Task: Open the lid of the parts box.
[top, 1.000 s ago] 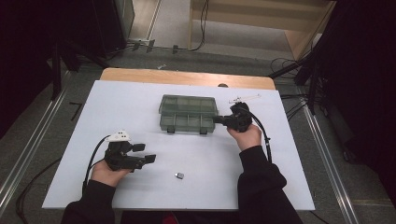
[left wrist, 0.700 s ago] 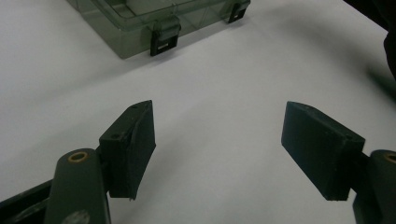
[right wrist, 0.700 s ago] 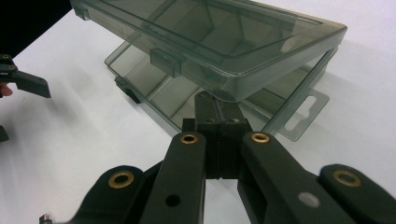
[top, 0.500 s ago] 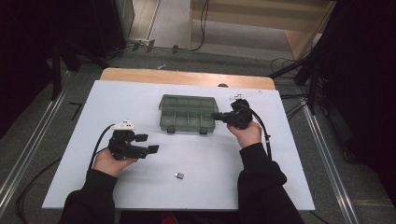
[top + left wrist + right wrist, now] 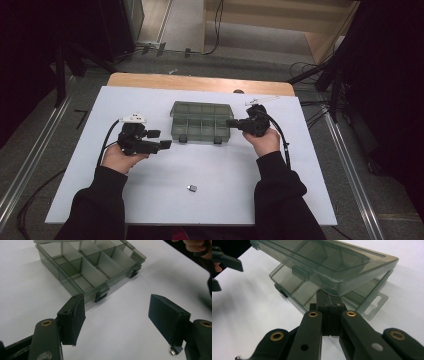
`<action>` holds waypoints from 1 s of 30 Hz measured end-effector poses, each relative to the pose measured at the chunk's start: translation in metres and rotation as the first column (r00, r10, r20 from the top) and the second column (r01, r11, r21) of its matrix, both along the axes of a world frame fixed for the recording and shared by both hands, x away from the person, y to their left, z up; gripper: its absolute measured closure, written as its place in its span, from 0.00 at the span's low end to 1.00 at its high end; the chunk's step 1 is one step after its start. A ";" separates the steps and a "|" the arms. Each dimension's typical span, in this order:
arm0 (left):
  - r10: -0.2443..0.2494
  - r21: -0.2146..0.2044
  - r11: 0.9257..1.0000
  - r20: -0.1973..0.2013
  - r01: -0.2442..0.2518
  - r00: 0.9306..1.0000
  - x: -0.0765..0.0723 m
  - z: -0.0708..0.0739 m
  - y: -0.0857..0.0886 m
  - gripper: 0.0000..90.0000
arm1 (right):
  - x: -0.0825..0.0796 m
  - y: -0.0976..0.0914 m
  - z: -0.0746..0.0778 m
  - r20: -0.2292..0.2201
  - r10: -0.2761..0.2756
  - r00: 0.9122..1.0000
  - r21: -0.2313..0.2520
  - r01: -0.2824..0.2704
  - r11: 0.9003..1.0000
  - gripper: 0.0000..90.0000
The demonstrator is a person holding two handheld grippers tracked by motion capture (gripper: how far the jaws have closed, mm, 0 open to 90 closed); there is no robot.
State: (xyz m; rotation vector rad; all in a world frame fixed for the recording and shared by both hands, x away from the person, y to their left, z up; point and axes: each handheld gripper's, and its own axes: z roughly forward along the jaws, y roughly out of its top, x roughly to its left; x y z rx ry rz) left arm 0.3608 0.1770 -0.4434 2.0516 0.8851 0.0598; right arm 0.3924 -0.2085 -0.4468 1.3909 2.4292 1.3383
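Lid-lifting looks to be the step in hand, judged from how the box sits half open.

At the left, the left gripper (image 5: 159,145) hovers over the white table (image 5: 75,165), just short of the box's front left corner. Its jaws stand wide with nothing between them, though they have just been closing a little. Against the picture of a second ago, this gripper has come up and in toward the box; back then it lay lower on the table and farther left.

Below and between the hands, a small metal piece (image 5: 192,188) lies alone on the table, where it lay before.

In the middle, the clear grey compartment box (image 5: 201,121) rests on the table, with its two front latches (image 5: 101,295) hanging loose and its lid (image 5: 329,262) tilted up off the tray.

At the right, the right gripper (image 5: 234,123) sits at the box's right end, its jaws shut tight together; in the right gripper view their tips lie under the raised lid's edge, propping it. It has kept its place.

Next, I judge, the left gripper must either steady the tray or go back for the metal piece, while the right keeps the lid up.
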 end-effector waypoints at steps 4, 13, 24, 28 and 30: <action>-0.001 -0.002 1.000 -0.002 0.001 1.000 0.007 0.002 -0.002 0.34 | 0.001 0.000 0.001 0.005 0.002 1.000 -0.003 -0.002 1.000 0.98; 0.004 0.001 1.000 -0.001 -0.004 1.000 0.026 0.001 -0.006 0.34 | 0.003 0.001 0.002 0.000 0.003 1.000 -0.003 -0.003 1.000 0.98; 0.012 0.014 1.000 0.000 -0.012 1.000 0.050 -0.006 -0.011 0.35 | 0.004 0.001 0.002 0.005 0.003 1.000 0.003 -0.003 1.000 0.98; 0.021 0.016 1.000 0.021 -0.022 1.000 0.055 -0.006 -0.012 0.36 | 0.003 0.001 0.002 -0.001 0.003 1.000 0.008 -0.003 1.000 0.98; 0.020 0.026 0.999 0.025 -0.021 0.999 0.058 -0.006 -0.013 0.37 | 0.003 0.001 0.002 -0.002 0.003 1.000 0.006 -0.003 1.000 0.98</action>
